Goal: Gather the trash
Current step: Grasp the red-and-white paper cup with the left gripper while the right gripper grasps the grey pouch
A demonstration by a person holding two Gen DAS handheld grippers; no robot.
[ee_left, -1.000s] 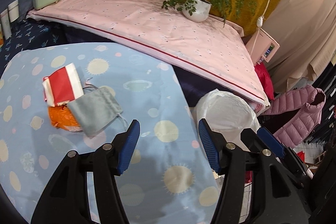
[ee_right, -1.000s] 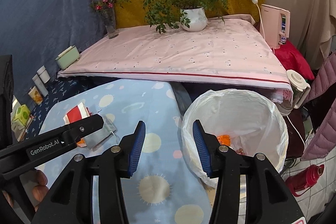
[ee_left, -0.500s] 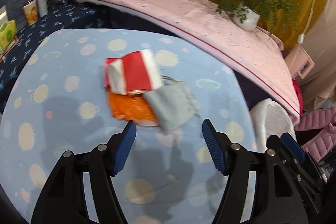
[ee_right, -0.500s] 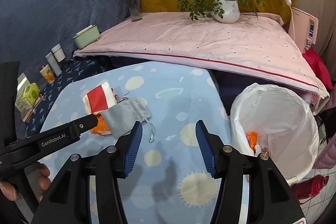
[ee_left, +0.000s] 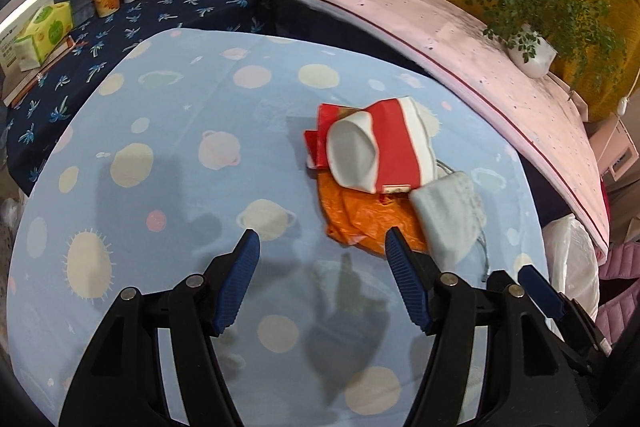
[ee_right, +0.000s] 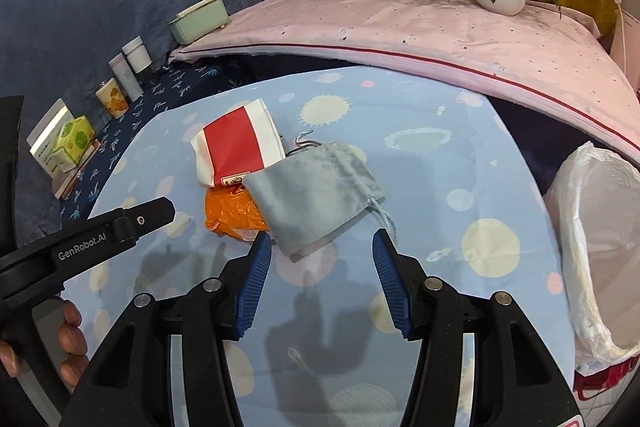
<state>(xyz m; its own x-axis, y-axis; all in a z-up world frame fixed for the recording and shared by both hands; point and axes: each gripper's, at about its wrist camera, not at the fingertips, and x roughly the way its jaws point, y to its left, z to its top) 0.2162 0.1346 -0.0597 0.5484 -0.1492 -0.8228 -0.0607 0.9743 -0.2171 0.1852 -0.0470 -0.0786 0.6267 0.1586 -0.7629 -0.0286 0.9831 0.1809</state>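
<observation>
Three things are lying in a small pile on the blue tablecloth with suns and planets (ee_right: 420, 163): a red and white paper cup (ee_right: 236, 151) squashed flat, an orange plastic wrapper (ee_right: 230, 213) peeking out under it, and a grey drawstring pouch (ee_right: 316, 191) leaning over both. They are touching each other, so picking one may tug the others. The right gripper (ee_right: 322, 281) is hanging just in front of the pouch with its blue fingers (ee_right: 256, 273) spread wide and holding nothing, probably getting ready to grab it. The left gripper (ee_left: 322, 285) is also pointing at the pile, which is sitting at about one o'clock from it, fingers wide and holding nothing too. The trash bin with a white bag (ee_right: 596, 247) is waiting at three o'clock, close to the table edge, so the trash is probably going there next.
</observation>
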